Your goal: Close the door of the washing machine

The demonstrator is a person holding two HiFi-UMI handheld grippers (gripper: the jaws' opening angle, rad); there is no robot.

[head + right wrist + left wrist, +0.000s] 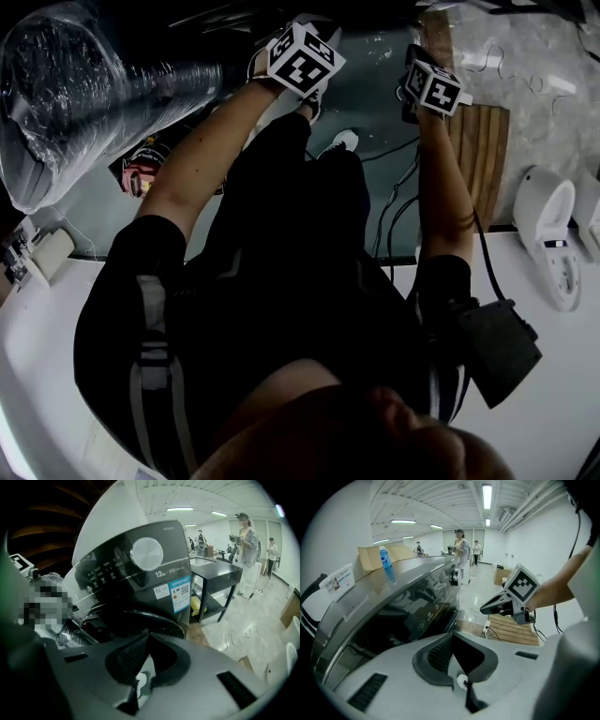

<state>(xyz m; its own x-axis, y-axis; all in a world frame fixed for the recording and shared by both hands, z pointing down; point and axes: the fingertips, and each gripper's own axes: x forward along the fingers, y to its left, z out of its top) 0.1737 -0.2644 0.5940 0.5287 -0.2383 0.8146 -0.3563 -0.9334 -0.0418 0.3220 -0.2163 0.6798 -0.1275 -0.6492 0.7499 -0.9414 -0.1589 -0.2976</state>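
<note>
Jaws together and empty on left gripper (pixel 451 637) and right gripper (pixel 147 638).

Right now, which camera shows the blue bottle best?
The left gripper view: the blue bottle stands upright in plain sight on top of the washing machine. The right gripper view and the head view show none of it.

Only one bit of print is readable: a capacity mark on the washer.
In your right gripper view, the washing machine (pixel 154 536) carries "12kg" in white on its dark control panel (pixel 112 571), just right of the dial (pixel 146 553). The lettering after it is too small to read. The blue-and-white sticker (pixel 180 594) and the white sticker (pixel 161 591) below are illegible. In your left gripper view you get a power symbol (pixel 422 625) on the panel, while the card (pixel 340 581) and the bottle (pixel 386 564) label are blurred.
</note>
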